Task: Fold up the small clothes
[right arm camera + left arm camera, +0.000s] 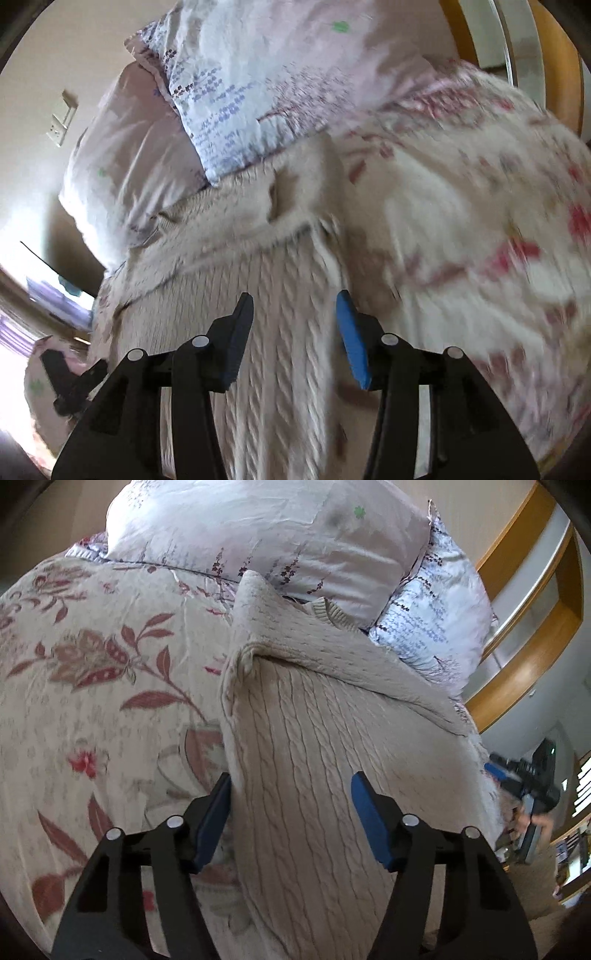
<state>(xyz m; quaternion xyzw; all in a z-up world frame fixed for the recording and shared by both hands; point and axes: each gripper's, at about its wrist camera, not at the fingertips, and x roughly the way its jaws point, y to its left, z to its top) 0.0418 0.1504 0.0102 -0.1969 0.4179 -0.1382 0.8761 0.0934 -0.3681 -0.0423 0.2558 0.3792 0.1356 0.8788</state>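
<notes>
Both my grippers gape over the sweater (314, 738); it runs lengthwise ahead, left gripper (291, 805) straddling its left edge.

This is a home bedroom. A bed is covered by a floral quilt (92, 701), with two printed pillows (258, 535) stacked at its head against a plain wall. A wooden frame (535, 627) curves along the right side, and a wall switch (61, 123) sits beside the pillows.
</notes>
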